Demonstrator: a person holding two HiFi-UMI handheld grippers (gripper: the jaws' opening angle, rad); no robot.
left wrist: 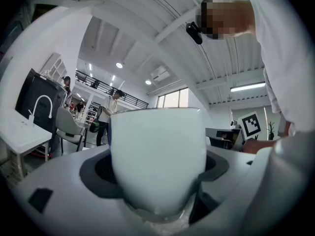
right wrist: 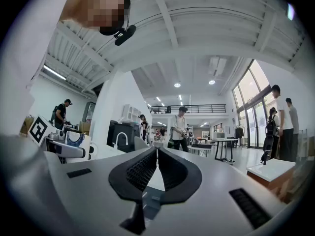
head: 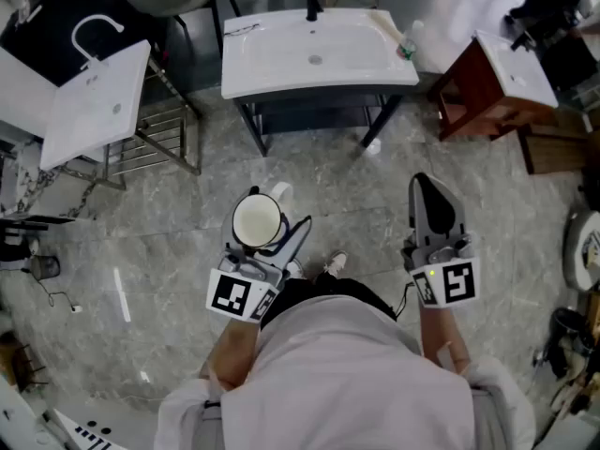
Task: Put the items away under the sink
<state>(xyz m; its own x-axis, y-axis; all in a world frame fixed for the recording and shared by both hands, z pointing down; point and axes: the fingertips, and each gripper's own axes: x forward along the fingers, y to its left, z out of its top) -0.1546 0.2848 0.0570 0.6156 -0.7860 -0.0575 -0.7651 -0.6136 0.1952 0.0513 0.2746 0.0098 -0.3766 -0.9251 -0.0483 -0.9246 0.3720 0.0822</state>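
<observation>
A white mug (head: pixel 258 219) stands upright between the jaws of my left gripper (head: pixel 263 231), which is shut on it. Seen from the left gripper view, the mug (left wrist: pixel 157 159) fills the middle, wedged between both jaws. My right gripper (head: pixel 434 202) is held up at the right, shut with nothing in it; in the right gripper view its ribbed pads (right wrist: pixel 147 167) meet at the tips (right wrist: pixel 156 150). The white sink (head: pixel 314 52) on dark legs stands ahead, with a shelf (head: pixel 314 115) under its basin.
A second white basin (head: pixel 94 101) on a metal rack is at the left. A red-brown wooden stand with a basin (head: pixel 492 87) is at the right. Marble floor (head: pixel 169 251) lies between me and the sink. Several people stand far off in the hall.
</observation>
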